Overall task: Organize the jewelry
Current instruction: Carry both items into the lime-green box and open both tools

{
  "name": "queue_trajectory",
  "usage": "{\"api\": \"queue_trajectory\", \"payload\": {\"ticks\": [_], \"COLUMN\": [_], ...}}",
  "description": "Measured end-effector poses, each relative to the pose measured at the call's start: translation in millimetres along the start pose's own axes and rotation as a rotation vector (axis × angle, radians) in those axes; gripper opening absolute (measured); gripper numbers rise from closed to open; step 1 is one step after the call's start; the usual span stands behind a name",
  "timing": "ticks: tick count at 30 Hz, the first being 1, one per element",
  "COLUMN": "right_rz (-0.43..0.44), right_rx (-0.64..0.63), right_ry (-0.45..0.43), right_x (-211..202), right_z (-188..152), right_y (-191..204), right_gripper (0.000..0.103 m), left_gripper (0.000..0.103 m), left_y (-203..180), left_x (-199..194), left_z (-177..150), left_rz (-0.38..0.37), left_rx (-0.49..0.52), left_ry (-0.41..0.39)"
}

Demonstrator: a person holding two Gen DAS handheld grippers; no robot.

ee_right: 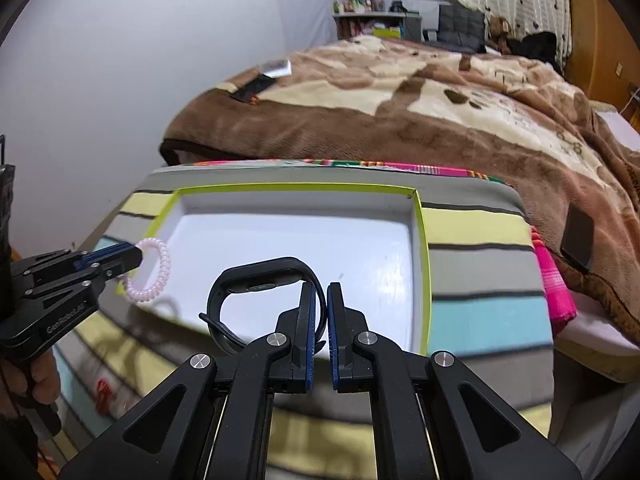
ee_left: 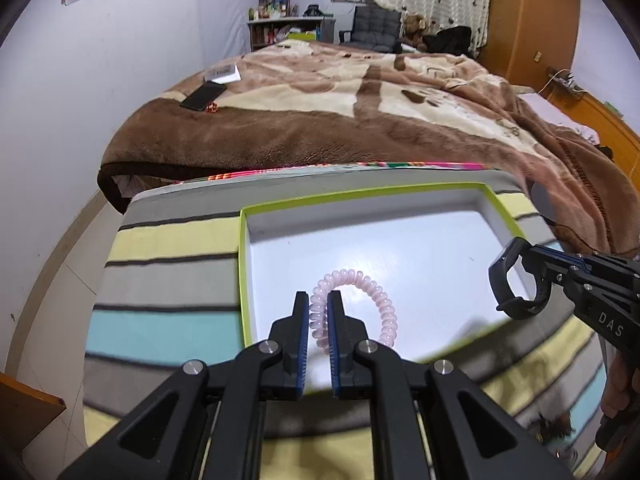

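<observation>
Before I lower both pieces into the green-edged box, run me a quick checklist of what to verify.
1. Left gripper shut on the pink spiral bracelet: ok.
2. Right gripper shut on the black wristband: ok.
3. Box open, its white floor bare: ok.
4. Bracelet over the box floor: ok from the left wrist view.
5. Wristband inside the box edges: cannot tell; it hangs near the right wall in the left wrist view.
6. The two grippers apart, no contact: ok.
</observation>
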State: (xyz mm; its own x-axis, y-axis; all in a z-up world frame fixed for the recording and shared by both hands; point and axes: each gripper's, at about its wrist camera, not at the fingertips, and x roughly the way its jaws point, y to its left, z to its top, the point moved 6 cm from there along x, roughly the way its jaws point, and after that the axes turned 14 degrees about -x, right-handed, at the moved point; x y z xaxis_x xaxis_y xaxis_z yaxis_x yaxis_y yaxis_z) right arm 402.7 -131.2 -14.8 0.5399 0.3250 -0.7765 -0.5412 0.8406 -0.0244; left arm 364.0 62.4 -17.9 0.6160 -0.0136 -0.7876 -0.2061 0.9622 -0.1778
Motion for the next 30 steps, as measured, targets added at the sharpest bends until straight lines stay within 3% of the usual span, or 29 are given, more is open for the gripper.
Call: {"api": "queue_trajectory", "payload": {"ticks": [11,17,19,22,25,30], "right_rz": [-0.011,-0.015,-0.005,0.013,0.015,0.014], "right_rx": [0.052,0.055,0.064,0.077,0.087,0.090], "right_ry": [0.130,0.141,0.137,0.126,0.102,0.057], "right_x": [73.1,87.4,88.5,86.0,78.1,54.5], "right_z": [20.2,24.3,25.6,25.4,24.6,19.6], "right_y": [-28.7,-35.6,-37.1,-37.8,-38.3,-34.0], "right_gripper": [0.006,0.006,0.006,0.014,0.020,0.022], "left_gripper": [0.009,0.010,0.010,0.013,0.025,0.026], "left_y": [4.2,12.0,13.7,13.0,11.6,10.4], "left_x": [61.3,80.4,80.9,76.9,66.8,41.8], "left_z": [26.8,27.8,30.2,29.5,30.8,29.2], "left_rz": [0.045,0.050,0.043,0.016,-0.004,-0.026], "left_rx": [-0.008,-0.041,-0.055,-0.068,-0.069,-0.083], "left_ry": [0.079,0.100,0.086,0.088,0.065,0.028]}}
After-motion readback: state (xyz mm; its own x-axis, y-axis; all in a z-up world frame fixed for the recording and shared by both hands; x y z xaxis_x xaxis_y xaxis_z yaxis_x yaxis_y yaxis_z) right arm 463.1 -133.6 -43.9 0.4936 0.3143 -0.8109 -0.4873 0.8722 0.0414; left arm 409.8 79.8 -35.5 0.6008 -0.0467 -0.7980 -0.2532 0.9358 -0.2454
